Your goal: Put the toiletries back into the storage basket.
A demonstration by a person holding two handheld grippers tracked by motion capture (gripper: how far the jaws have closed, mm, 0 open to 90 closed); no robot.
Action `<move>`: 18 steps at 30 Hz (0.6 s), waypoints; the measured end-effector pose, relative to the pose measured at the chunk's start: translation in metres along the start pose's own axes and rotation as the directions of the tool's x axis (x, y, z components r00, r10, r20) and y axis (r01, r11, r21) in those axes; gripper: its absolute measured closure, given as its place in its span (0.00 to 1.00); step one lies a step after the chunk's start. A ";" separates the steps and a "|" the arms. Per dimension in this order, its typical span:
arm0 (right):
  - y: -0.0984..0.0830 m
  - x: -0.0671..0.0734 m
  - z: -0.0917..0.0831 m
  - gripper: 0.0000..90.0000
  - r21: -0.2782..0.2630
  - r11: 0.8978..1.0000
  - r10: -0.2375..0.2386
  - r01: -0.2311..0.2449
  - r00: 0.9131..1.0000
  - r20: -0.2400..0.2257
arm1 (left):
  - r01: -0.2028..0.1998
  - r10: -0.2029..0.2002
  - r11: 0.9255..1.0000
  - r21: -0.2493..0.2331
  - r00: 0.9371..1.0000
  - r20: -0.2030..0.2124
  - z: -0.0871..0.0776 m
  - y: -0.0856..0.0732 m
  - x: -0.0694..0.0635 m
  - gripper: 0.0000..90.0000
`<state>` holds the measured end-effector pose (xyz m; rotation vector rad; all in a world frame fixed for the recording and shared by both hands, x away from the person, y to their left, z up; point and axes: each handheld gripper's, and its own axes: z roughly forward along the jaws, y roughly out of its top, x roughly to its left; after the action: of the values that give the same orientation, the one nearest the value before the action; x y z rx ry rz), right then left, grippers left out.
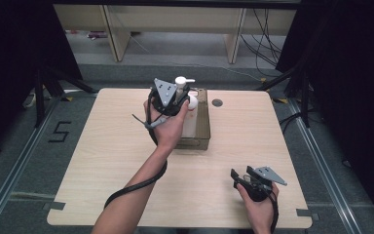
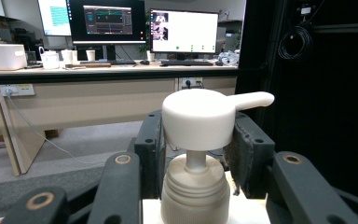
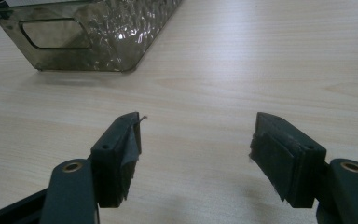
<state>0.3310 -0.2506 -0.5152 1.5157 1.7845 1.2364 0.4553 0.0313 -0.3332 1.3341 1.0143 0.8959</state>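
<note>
A white pump bottle stands upright in a smoky translucent bin at the table's far middle. My left gripper is at the bottle's top, held from the near left. In the left gripper view its two black pads press both sides of the white pump head, whose spout points right, so my left gripper is shut on the bottle. My right gripper rests low over the table near the front right. It is open, with bare wood between its jaws.
The bin's textured end wall with a handle cut-out lies ahead and left of the right gripper. A round cable hole sits in the table right of the bin. Desks, monitors and black curtains stand beyond the table.
</note>
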 end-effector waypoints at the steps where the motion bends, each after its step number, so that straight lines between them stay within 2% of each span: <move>1: 0.000 0.000 0.000 0.37 0.000 1.000 0.000 0.000 1.000 0.000 | -0.005 0.005 1.000 0.005 1.000 0.000 0.000 -0.001 0.000 0.66; 6: 0.000 0.000 0.000 0.37 0.000 1.000 0.000 0.000 1.000 0.001 | -0.005 0.005 1.000 0.012 1.000 -0.002 -0.001 -0.006 0.000 0.66; 7: 0.000 0.000 0.001 0.37 -0.001 1.000 0.007 -0.007 1.000 -0.011 | -0.004 0.004 1.000 0.014 1.000 -0.002 -0.001 -0.006 0.000 0.66; 18: -0.001 0.000 0.002 0.37 -0.007 1.000 0.002 -0.002 1.000 -0.002 | -0.006 0.006 1.000 0.029 1.000 -0.003 -0.001 -0.015 -0.001 0.66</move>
<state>0.3325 -0.2499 -0.5168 1.5133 1.7787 1.2440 0.4533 0.0304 -0.3477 1.3609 1.0297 0.8916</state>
